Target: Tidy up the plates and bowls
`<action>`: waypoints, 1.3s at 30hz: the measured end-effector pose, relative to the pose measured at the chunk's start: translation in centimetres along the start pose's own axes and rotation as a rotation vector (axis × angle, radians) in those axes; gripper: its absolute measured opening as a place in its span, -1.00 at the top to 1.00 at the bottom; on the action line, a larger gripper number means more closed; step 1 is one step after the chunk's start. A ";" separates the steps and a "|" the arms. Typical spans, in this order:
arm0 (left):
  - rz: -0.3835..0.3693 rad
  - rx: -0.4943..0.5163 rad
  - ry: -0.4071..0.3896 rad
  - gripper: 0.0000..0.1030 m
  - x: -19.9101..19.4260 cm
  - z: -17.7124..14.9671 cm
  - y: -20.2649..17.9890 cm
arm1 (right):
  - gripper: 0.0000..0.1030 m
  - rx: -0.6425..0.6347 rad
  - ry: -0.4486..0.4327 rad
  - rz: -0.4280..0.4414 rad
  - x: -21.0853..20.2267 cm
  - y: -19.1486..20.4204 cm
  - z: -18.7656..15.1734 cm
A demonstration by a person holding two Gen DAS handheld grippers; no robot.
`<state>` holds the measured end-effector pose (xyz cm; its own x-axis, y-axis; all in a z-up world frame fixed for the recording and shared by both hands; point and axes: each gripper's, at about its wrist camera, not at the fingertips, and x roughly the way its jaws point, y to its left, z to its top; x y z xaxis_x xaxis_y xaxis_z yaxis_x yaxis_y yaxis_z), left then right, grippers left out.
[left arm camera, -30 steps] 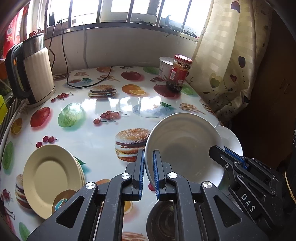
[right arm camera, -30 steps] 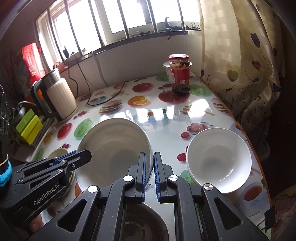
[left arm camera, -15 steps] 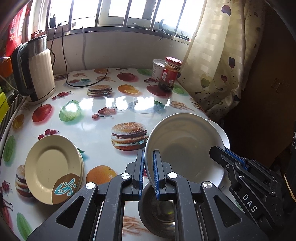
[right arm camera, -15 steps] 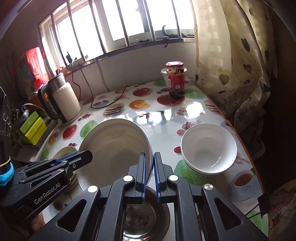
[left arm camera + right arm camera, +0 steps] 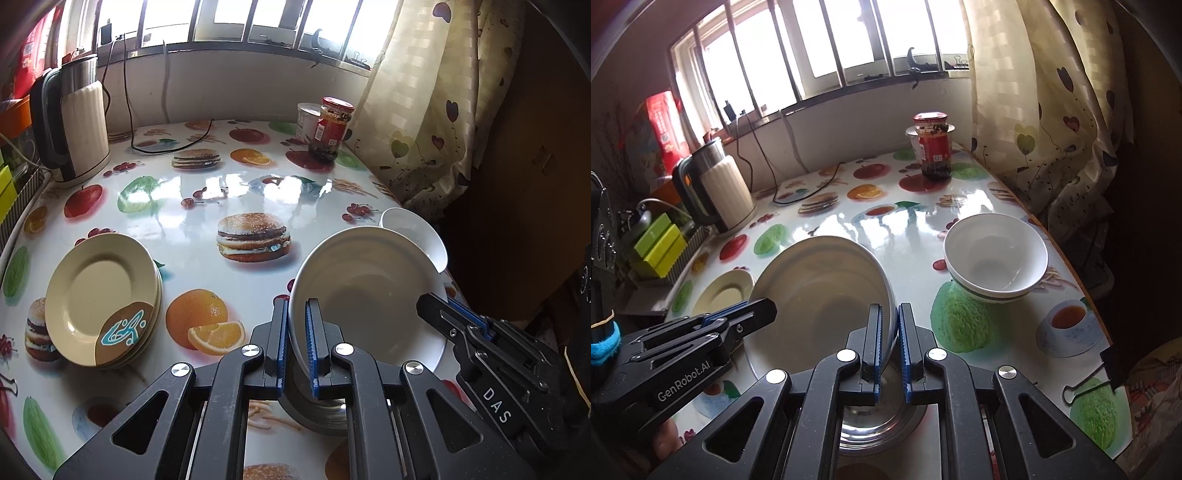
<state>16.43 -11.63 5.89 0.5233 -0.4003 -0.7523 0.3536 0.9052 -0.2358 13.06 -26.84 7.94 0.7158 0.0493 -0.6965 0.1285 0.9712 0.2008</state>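
Left wrist view shows the left claw [image 5: 296,334] clamped on the near rim of a wide, shallow white ceramic dish [image 5: 369,295], its blue-ribbed pads pinching the thin edge on both faces. The right claw [image 5: 891,341], seen from its own wrist camera, is closed on the opposite rim of the same dish [image 5: 823,291], so the piece hangs tilted between the two, above the glossy fruit-and-burger printed table [image 5: 236,192] and over a round steel bowl [image 5: 875,424].

Glazed ceramic like this is probably fairly heavy, rigid, slick and breakable. A rim pinch gives little contact, so holds on two opposite edges look like the sensible choice; it should be kept steady to stop it sliding out of the pads.

A stack of cream round plates with a brown patterned patch [image 5: 103,299] sits at the left, and stacked white bowls with a dark band [image 5: 995,258] rest at the right, well apart from each other.
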 end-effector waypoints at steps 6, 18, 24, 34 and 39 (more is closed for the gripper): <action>0.000 0.000 0.016 0.81 0.2 -0.9 -0.1 | 0.81 0.014 0.021 -0.003 0.0 -0.2 -1.3; 0.001 -0.008 0.064 0.81 1.2 -2.2 0.0 | 0.81 0.028 0.060 -0.008 0.3 -0.6 -3.0; 0.005 -0.010 0.078 0.81 1.6 -2.5 0.1 | 0.81 0.029 0.080 -0.010 0.7 -0.7 -3.4; 0.011 -0.013 0.096 0.81 2.1 -2.6 0.2 | 0.81 0.035 0.103 -0.011 1.2 -0.8 -3.7; 0.012 -0.013 0.096 0.81 2.2 -2.6 0.1 | 0.81 0.036 0.105 -0.011 1.3 -0.8 -3.7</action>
<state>15.61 -12.05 2.66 0.4501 -0.3748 -0.8105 0.3379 0.9116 -0.2340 11.32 -26.73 4.29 0.6383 0.0646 -0.7671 0.1622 0.9628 0.2161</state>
